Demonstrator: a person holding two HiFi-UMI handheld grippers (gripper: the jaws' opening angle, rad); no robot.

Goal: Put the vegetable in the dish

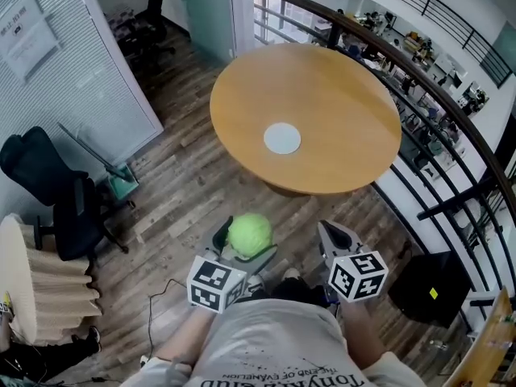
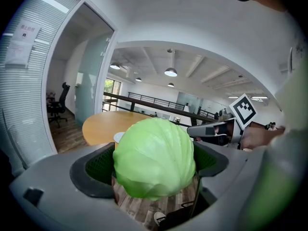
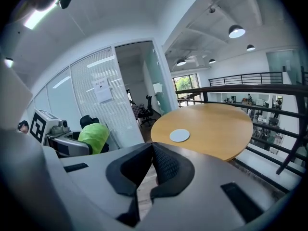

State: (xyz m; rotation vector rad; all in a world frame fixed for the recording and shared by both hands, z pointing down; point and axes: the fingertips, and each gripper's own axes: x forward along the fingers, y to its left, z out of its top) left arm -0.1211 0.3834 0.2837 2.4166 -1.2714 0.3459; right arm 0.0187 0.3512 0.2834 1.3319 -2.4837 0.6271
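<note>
A round green cabbage (image 1: 249, 234) sits between the jaws of my left gripper (image 1: 242, 244), which is shut on it and held over the wooden floor, short of the table. It fills the left gripper view, the cabbage (image 2: 155, 158) pressed between both dark pads. A small pale round dish (image 1: 282, 139) lies flat near the middle of the round wooden table (image 1: 339, 71). My right gripper (image 1: 334, 236) hangs beside the left one, shut with nothing in it. In the right gripper view the dish (image 3: 180, 135) lies ahead on the table and the cabbage (image 3: 94, 135) shows at left.
A black curved railing (image 1: 451, 119) runs past the table's far and right sides. A black office chair (image 1: 56, 192) and a green dustpan (image 1: 122, 185) stand at left by the glass wall with blinds. A black box (image 1: 431, 289) sits at lower right.
</note>
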